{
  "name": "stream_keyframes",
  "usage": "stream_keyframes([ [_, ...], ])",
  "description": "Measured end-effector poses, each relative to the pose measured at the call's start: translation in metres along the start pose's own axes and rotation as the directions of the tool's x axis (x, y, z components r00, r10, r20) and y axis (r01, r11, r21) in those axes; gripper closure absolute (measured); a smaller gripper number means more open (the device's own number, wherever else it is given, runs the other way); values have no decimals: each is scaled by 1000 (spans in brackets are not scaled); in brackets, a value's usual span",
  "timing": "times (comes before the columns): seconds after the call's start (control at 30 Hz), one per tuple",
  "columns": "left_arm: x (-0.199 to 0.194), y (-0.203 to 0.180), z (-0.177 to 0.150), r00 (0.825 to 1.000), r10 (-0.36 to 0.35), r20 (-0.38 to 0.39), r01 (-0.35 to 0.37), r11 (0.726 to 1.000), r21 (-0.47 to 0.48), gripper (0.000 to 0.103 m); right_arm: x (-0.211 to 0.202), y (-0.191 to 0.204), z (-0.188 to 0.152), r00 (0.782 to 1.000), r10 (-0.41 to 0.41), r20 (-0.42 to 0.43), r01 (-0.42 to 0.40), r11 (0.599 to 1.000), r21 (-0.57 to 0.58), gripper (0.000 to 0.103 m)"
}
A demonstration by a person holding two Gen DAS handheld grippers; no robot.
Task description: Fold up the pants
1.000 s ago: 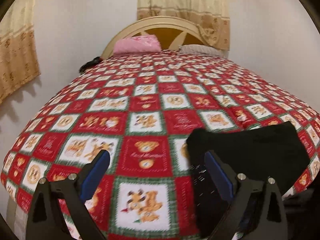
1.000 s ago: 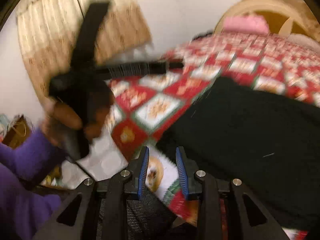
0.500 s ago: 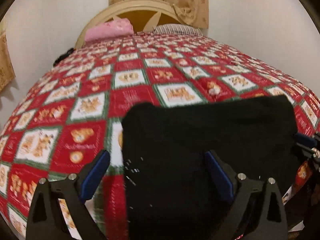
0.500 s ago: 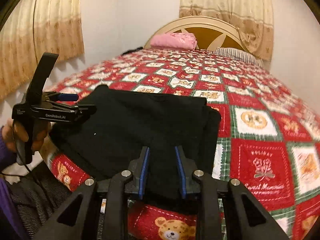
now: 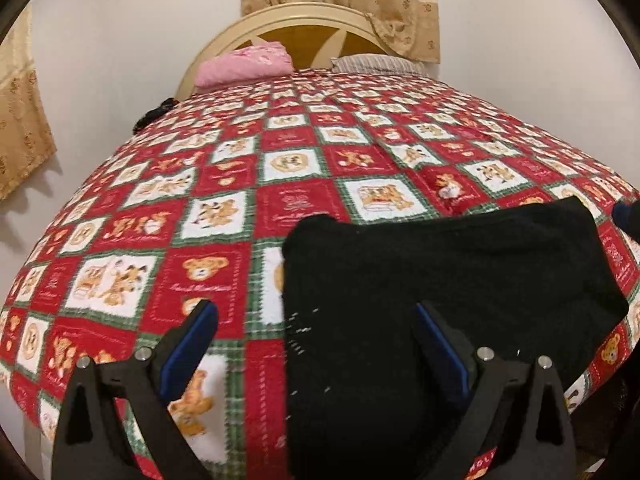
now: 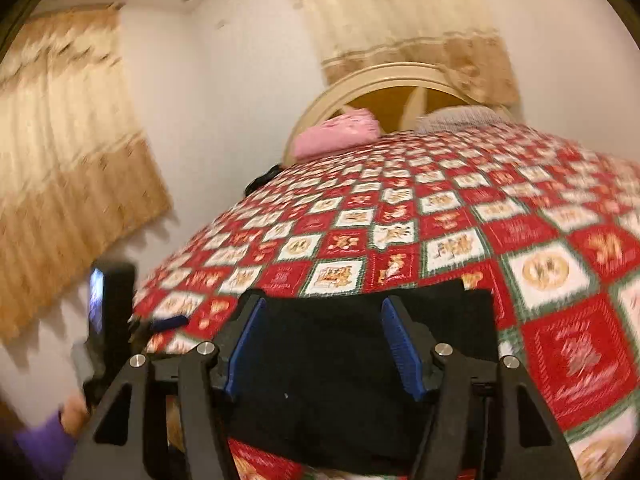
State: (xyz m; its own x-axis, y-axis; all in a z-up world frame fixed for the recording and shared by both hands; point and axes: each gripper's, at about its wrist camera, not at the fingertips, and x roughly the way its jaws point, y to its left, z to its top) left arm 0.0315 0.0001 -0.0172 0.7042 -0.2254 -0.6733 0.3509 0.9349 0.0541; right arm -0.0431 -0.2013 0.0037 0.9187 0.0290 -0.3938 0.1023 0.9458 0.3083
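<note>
Black pants (image 5: 440,288) lie flat on the near edge of a bed with a red, white and green teddy-bear quilt (image 5: 280,168). My left gripper (image 5: 316,320) is open and empty, just above the pants' near left part. In the right wrist view the pants (image 6: 340,380) lie below my right gripper (image 6: 320,316), which is open and empty over them. The left gripper (image 6: 112,320) shows at the left of that view, held by a hand in a purple sleeve.
A pink pillow (image 5: 244,66) and a striped pillow (image 5: 376,64) lie at the cream headboard (image 5: 304,24). A dark object (image 5: 154,116) rests at the bed's far left edge. Beige curtains (image 6: 68,168) hang on the walls. The right gripper's tip (image 5: 628,216) shows at the right edge.
My right gripper has opened from nearly shut and tilted upward over the pants. My left gripper's view has shifted left, so the pants sit further right in it.
</note>
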Motion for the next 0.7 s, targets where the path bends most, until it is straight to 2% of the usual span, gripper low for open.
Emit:
stream_keyframes([
  [0.13,-7,9,0,1000,-7,-4,7,1000,-22,4,12,-6,-16,998,-24,-50,28,997,77,41],
  [0.2,-9,10,0,1000,-16,0,16,999,-34,4,11,-10,-22,997,-39,-72,45,996,80,41],
  [0.4,-3,1,-1,997,-64,-37,62,997,-54,4,-12,-39,-25,991,-120,-52,125,986,112,41],
  [0.53,2,-10,-4,994,-86,-67,83,996,-38,4,-26,-66,-21,984,-176,-29,179,967,182,41],
  [0.7,4,-7,-7,991,-114,-67,111,993,-45,4,-31,-88,-21,975,-216,-51,222,948,229,41],
])
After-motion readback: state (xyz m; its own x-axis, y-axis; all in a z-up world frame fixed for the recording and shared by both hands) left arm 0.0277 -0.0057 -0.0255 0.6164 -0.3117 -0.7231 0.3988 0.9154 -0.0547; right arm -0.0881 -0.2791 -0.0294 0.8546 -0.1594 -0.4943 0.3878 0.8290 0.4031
